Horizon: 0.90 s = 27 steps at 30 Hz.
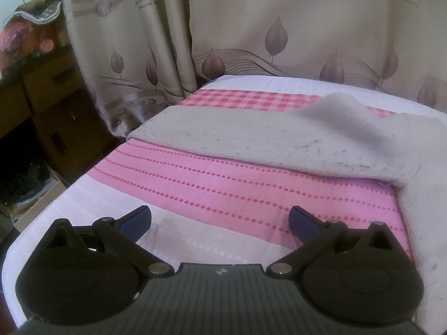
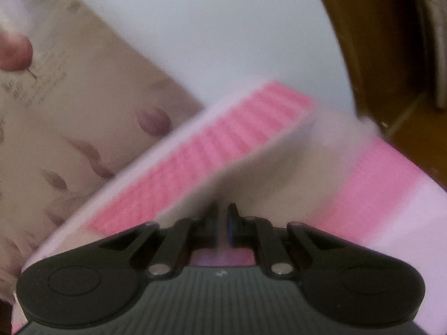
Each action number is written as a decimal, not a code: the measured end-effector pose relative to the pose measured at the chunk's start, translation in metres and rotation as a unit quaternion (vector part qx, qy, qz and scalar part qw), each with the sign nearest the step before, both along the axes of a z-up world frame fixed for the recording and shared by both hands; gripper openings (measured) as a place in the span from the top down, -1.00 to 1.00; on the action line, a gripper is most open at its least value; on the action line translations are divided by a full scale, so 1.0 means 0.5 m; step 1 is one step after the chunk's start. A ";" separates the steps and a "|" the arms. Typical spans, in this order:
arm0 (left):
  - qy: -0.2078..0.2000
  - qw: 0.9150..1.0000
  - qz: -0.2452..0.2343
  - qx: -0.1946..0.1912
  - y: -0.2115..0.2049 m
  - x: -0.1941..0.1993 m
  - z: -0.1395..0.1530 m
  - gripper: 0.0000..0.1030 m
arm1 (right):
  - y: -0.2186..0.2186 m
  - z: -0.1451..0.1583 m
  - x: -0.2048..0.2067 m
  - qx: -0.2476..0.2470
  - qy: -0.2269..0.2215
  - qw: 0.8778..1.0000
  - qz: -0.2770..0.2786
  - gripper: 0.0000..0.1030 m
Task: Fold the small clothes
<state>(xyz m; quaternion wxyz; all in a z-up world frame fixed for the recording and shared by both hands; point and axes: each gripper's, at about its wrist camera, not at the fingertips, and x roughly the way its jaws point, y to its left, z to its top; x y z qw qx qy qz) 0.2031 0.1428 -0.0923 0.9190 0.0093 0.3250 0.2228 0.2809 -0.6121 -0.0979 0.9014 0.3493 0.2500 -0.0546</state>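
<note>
Through my left wrist camera, my left claw point(image 1: 220, 219) hangs with its blue-tipped fingers point(image 1: 137, 220) spread wide, nothing between them. Under it lies the pink-and-white towel point(image 1: 223, 184), spread flat on the surface, its dotted pink band running from nine o'clock to three o'clock. A grey-white cloth point(image 1: 251, 136) lies across the towel toward twelve o'clock and drapes down at three o'clock, with one hump raised near one o'clock. Behind, from ten to two o'clock, hangs a beige curtain point(image 1: 279, 22) printed with leaves. At nine o'clock stands a dark wooden cabinet point(image 1: 56, 106).

Through my right wrist camera, blurred, my right claw point(image 2: 223, 224) is pinched together on an edge of the towel point(image 2: 195, 153). From the pinch the fabric rises as a lifted flap toward one o'clock, pink stripes facing me, while another part stretches off to three o'clock. The curtain point(image 2: 69, 97) fills nine o'clock and a pale wall point(image 2: 223, 28) twelve o'clock.
</note>
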 end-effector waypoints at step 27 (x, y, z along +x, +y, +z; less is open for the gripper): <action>0.001 1.000 0.000 0.003 -0.004 0.002 0.001 -1.00 | -0.123 -0.091 -0.064 0.086 -0.025 0.979 -0.186 -0.15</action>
